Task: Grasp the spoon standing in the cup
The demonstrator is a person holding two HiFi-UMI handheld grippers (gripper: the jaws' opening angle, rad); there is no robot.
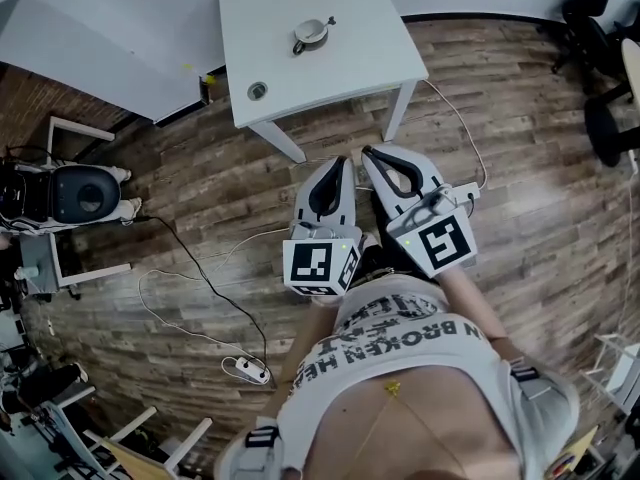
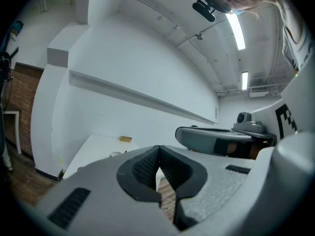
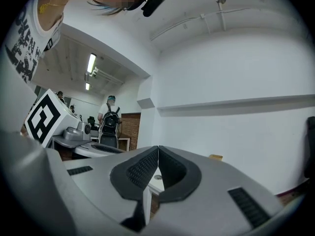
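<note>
A metal cup (image 1: 310, 34) stands on the white table (image 1: 350, 58) at the top of the head view, with the spoon's (image 1: 326, 22) dark handle sticking out to its upper right. My left gripper (image 1: 347, 160) and right gripper (image 1: 367, 151) are held side by side above the wooden floor, short of the table's near edge and pointing toward it. Both are shut with nothing between the pads. The left gripper (image 2: 158, 149) looks at the table's top (image 2: 93, 149) from the side. The right gripper (image 3: 157, 149) shows the table only through the gap under its tips.
A round grommet (image 1: 257, 90) sits near the table's front left corner, and a small tan block (image 2: 126, 138) lies on the table by the wall. Table legs (image 1: 395, 113), a cable with a power strip (image 1: 248, 370), office chairs (image 1: 600, 58) and a person with a backpack (image 3: 109, 127) surround me.
</note>
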